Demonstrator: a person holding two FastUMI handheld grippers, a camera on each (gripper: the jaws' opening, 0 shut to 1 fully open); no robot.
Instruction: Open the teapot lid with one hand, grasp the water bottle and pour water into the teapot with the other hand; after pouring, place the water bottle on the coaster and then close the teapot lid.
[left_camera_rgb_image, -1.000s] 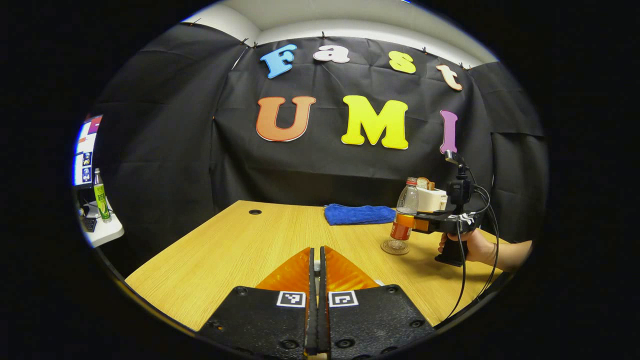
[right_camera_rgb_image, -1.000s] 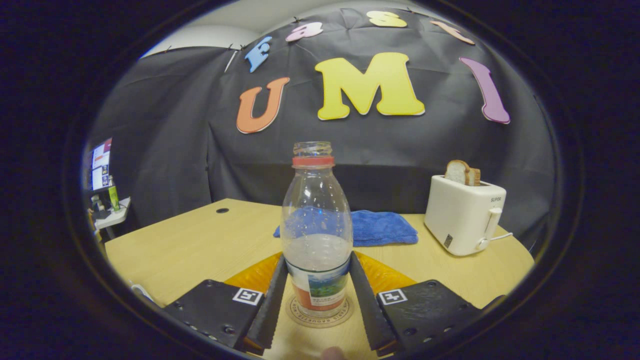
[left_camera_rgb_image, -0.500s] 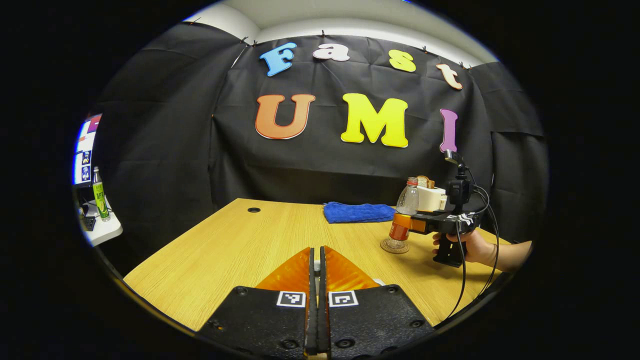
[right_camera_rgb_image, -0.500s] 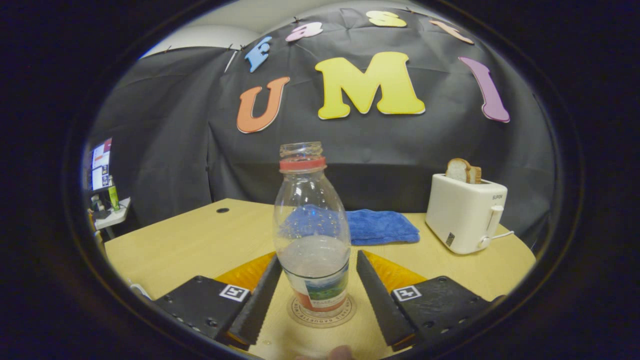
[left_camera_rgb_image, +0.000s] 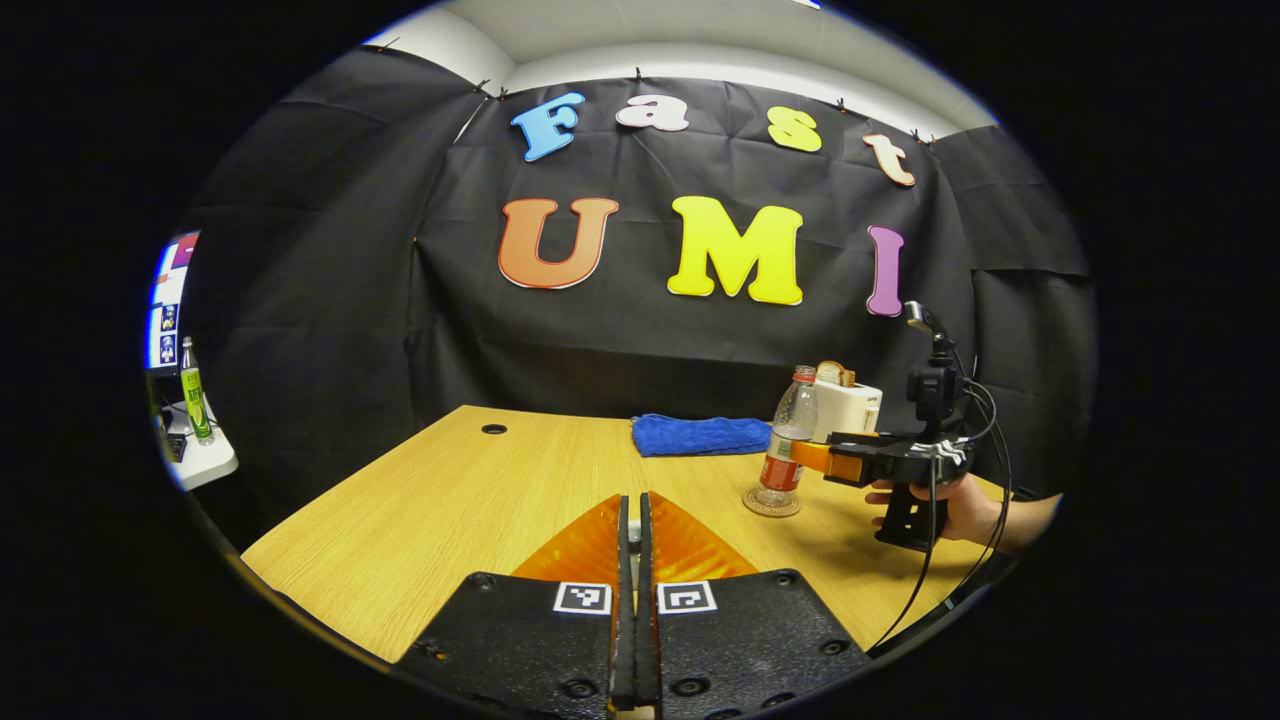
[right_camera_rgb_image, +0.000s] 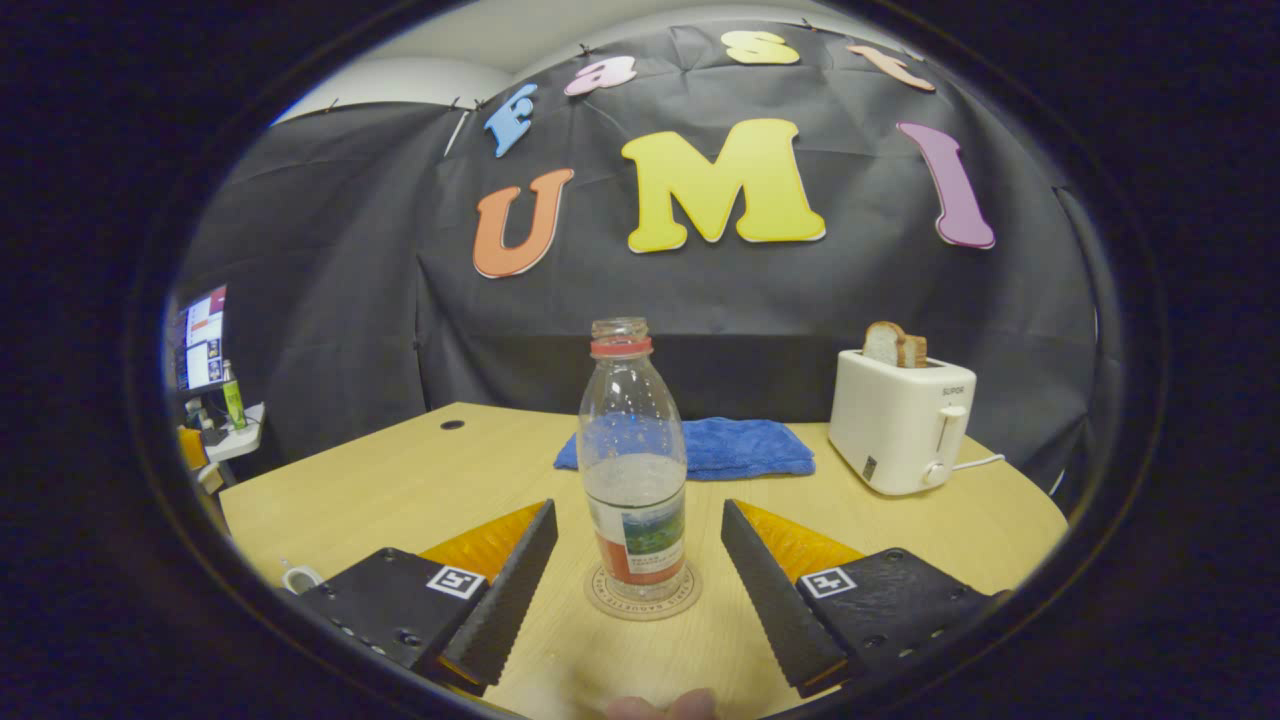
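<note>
The right gripper (right_camera_rgb_image: 640, 560) has backed off, jaws apart, leaving the water bottle (right_camera_rgb_image: 634, 470) upright on its coaster (right_camera_rgb_image: 642, 597) at 12 o'clock; the left gripper (left_camera_rgb_image: 630, 530) stays pressed together, likely pinching the lid.

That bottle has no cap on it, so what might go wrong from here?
The open water bottle stands upright on the coaster, with the right hand-held gripper open on either side. A sideways nudge while backing away might tip it and spill water toward the blue towel or the toaster.
</note>
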